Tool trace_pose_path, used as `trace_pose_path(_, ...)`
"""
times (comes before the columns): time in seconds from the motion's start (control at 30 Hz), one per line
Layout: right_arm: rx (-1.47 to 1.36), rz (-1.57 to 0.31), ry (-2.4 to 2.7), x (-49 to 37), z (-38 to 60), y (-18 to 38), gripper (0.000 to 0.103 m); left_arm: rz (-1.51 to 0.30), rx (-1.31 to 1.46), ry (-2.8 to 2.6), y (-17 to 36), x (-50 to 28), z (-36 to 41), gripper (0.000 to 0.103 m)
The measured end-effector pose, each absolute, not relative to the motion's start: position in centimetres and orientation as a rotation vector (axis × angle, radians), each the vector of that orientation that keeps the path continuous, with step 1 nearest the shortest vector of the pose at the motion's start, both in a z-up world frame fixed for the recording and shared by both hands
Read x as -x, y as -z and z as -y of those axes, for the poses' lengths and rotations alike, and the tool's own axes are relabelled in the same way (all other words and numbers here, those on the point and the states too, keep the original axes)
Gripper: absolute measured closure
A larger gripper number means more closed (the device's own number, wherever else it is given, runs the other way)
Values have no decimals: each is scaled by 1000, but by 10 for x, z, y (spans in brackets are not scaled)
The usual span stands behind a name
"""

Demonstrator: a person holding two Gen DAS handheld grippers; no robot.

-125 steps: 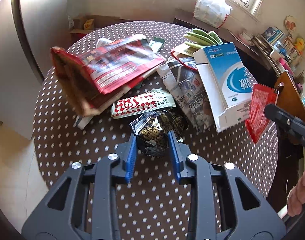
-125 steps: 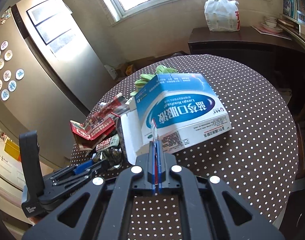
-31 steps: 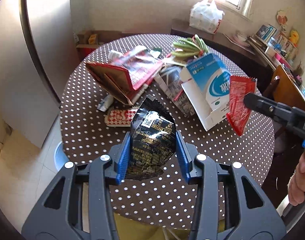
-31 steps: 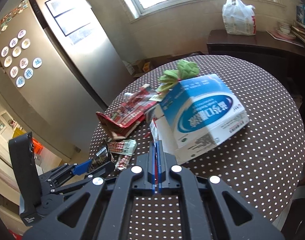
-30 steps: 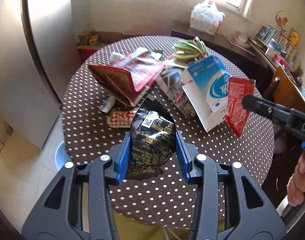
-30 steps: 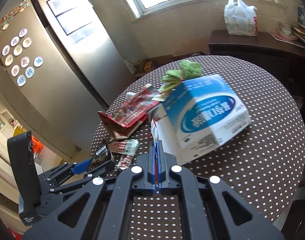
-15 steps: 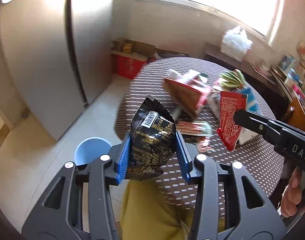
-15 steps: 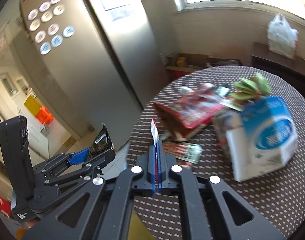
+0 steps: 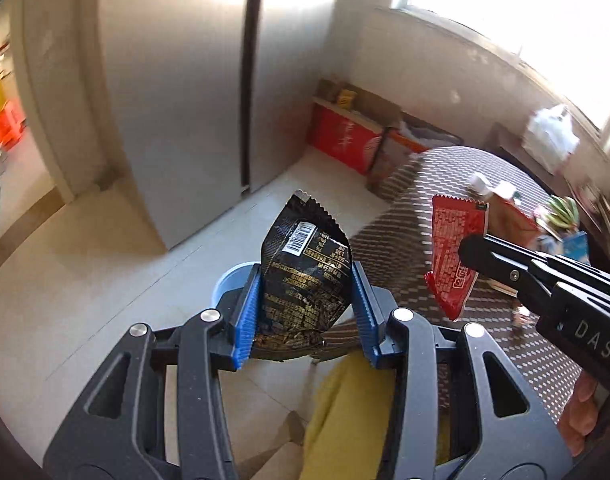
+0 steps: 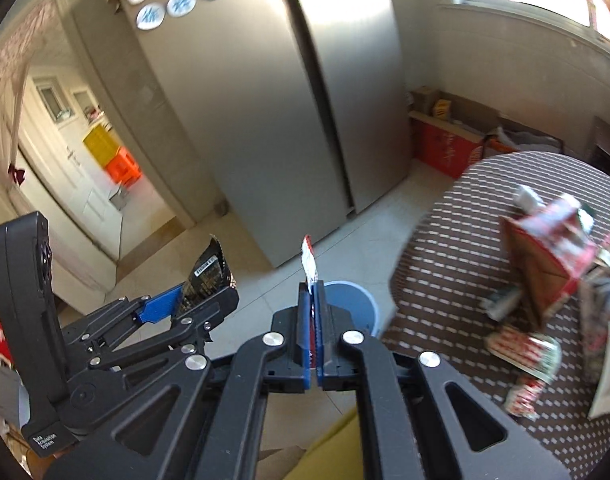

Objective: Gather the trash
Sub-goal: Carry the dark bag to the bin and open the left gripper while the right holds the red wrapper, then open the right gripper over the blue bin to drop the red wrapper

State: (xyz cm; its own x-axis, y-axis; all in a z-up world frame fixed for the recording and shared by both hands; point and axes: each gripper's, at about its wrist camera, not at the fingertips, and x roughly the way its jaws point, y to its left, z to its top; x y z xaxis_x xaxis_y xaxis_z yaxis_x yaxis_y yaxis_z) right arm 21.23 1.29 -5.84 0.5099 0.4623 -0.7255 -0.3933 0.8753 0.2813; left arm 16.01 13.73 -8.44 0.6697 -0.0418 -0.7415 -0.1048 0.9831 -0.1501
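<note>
My left gripper (image 9: pixel 305 280) is shut on a crumpled black snack bag (image 9: pixel 305 272) and holds it in the air over the floor. A light blue bin (image 9: pixel 235 282) stands on the floor just behind it, mostly hidden. My right gripper (image 10: pixel 313 294) is shut on a flat red wrapper (image 10: pixel 310 260), edge-on, above the same blue bin (image 10: pixel 355 306). The red wrapper (image 9: pixel 455 248) also shows in the left wrist view, to the right of the black bag. The left gripper and its bag (image 10: pixel 209 270) show in the right wrist view at left.
A round brown polka-dot table (image 10: pixel 457 264) stands to the right with a red paper bag (image 10: pixel 545 252), snack wrappers (image 10: pixel 523 348) and other litter. A steel fridge (image 10: pixel 305 100) stands behind the bin. Red boxes (image 9: pixel 345 142) sit by the wall. Yellow cloth (image 9: pixel 357 412) is below.
Both grippers have swung left away from the table with their wrappers still held. The blue bin on the floor is now right under them and the fridge fills the background.
</note>
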Motion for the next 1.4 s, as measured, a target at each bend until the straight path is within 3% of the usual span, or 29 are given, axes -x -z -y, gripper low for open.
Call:
trace_pose_path(0.27,-61,-957,-507,-250,-55,80,100,-921,231,-77,114,-199,-170,60)
trace_pose_path(0.33,-64,-974,-500,-260,-62,85,100,-937,239,-87,123,-215,-176,52)
trace_pose_path(0.37,-67,-982,-494,-265,-64,88,100,-933,240,-97,127,-223,-178,34)
trace_pose_path(0.4,-68,-987,-489,-268,-65,90,100,-929,237,-117,130,-229,-180,29)
trace_pose_path(1.0,-36,-1114,-541,-307,-122,145,99,-986,251,-246,152,-230,-232,29)
trace_pose_path(1.07,-70,-1103,-527,-309,-123,144,90,-977,264,-263,149,-223,-238,29)
trace_pose_path(1.1,-90,-1098,-514,-310,-121,143,73,-972,268,-269,146,-219,-240,29)
trace_pose_path(1.13,-99,-1083,-522,-309,-120,141,67,-967,268,-274,144,-216,-242,29)
trace_pose_path(1.2,-79,-1067,-519,-308,-119,136,60,-953,267,-281,139,-208,-245,29)
trace_pose_path(1.4,-68,-1052,-532,-295,-111,124,60,-916,259,-286,122,-193,-240,29)
